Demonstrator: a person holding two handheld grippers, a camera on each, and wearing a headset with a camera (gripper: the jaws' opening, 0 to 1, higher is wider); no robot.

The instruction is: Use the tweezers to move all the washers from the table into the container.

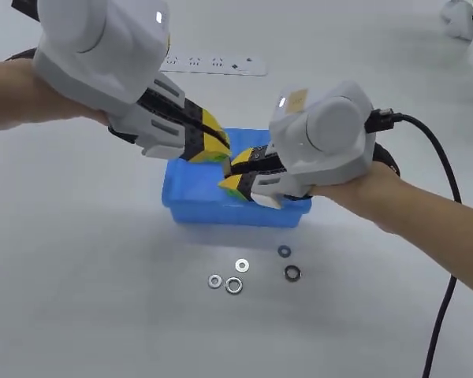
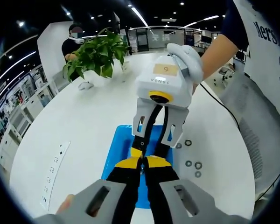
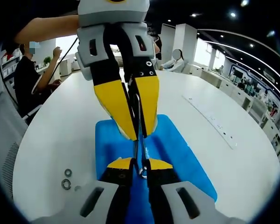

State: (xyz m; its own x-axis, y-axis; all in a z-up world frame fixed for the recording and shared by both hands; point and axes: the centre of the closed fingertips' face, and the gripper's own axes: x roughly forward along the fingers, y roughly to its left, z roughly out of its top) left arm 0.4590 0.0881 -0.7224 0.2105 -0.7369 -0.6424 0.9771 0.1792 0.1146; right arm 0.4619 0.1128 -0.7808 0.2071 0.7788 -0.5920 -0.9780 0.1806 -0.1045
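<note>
Over the blue container [image 1: 195, 206] my two grippers meet tip to tip. My left gripper [image 1: 217, 150] comes in from the upper left, shut on thin metal tweezers [image 3: 138, 112]. My right gripper [image 1: 236, 176] faces it from the right, its yellow tips [image 3: 140, 164] closed around the tweezers' near end, where a small metal ring [image 3: 143, 173] shows. In the left gripper view my left gripper [image 2: 141, 163] nearly touches the right one. Several washers [image 1: 234, 286] lie on the white table in front of the container, also seen as washers [image 2: 189, 164] and washers [image 3: 66, 184].
A white power strip [image 1: 213, 63] lies behind the container. A black cable [image 1: 441, 165] trails from the right gripper toward the front right. A potted plant [image 2: 95, 56] stands at the table's far end. A seated person [image 3: 30, 77] is beside the table.
</note>
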